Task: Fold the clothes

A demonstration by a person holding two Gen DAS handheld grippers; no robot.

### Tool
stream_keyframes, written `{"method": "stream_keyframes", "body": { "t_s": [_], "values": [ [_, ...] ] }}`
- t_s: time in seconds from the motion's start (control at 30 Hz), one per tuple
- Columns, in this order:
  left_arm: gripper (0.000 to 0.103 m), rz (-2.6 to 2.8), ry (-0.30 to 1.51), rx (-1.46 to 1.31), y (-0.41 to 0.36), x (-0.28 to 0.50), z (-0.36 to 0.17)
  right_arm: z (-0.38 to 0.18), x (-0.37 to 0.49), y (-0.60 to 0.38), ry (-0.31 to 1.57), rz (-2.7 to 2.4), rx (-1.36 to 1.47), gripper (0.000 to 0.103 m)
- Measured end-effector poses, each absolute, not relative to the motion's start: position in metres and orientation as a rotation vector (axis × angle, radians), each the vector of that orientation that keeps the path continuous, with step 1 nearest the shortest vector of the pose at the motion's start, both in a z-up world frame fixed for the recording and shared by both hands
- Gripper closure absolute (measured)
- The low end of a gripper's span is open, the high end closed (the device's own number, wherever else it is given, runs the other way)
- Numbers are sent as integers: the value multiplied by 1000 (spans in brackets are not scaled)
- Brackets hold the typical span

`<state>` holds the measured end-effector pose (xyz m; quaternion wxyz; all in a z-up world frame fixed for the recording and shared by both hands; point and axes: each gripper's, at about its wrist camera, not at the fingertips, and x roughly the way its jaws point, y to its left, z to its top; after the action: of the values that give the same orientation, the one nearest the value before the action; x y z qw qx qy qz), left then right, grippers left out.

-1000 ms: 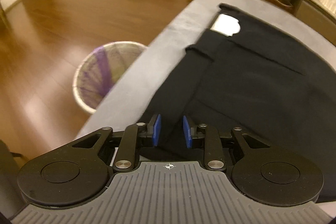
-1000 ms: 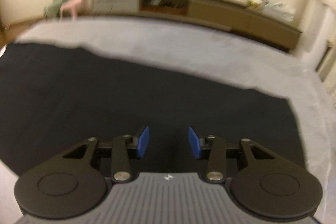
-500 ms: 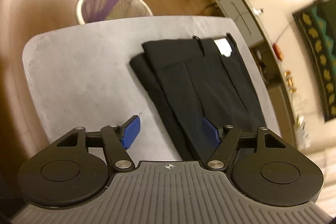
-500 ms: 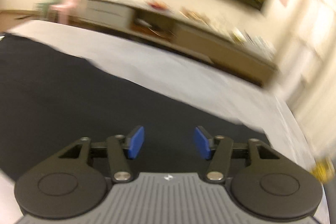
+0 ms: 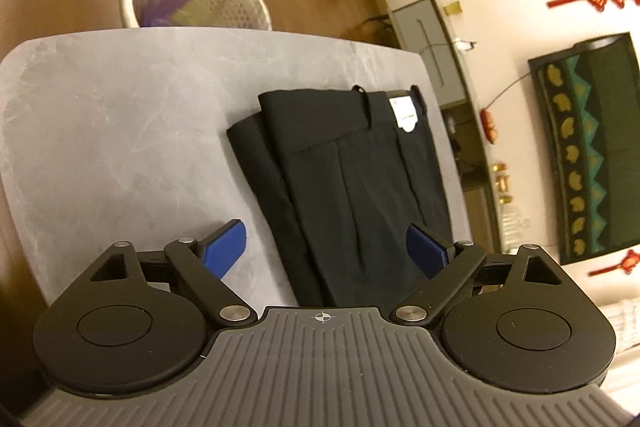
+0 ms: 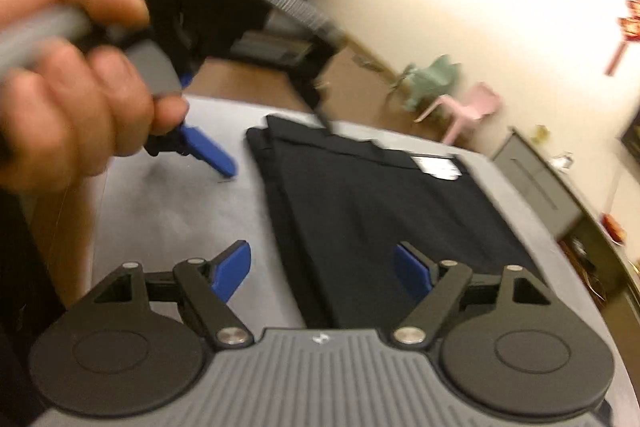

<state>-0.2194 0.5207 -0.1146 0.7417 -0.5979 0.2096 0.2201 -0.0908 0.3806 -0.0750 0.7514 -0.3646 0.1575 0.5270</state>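
Left wrist view: folded black fabric trousers (image 5: 352, 183) flat on grey stone-look tabletop (image 5: 120, 131), long axis running straight away from left gripper (image 5: 326, 251), waistband at far end. Near end directly between and below blue pads, nothing clamped, jaws wide and opening. Right wrist view: same trousers (image 6: 384, 211) ahead of right gripper (image 6: 322, 273), left edge roughly centred between its opening, empty jaws. Both about equally near; left hand (image 6: 68, 75) gripping its handle at upper left.

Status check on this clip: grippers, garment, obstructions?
Left gripper and right gripper opening, nothing pinched. Folded black trousers flat on grey table. Nothing in the way.
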Motion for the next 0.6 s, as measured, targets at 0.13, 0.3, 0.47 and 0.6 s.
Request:
{"method": "stream_keyframes", "body": {
  "t_s": [0.13,0.3,0.47,0.6],
  "values": [
    [22,440,452,-1281,519,-211,-117,-76,-67,405,439,1166,-752,99],
    [25,423,421,-1205,516,-185,-118,-38,-44,374,543,1219,-504,100],
    [103,449,440,-1103,514,-155,-117,-42,-25,363,625,1233,-444,100],
    [103,489,408,-1019,512,-158,-107,-29,-3,353,651,1274,-411,43]
  ]
}}
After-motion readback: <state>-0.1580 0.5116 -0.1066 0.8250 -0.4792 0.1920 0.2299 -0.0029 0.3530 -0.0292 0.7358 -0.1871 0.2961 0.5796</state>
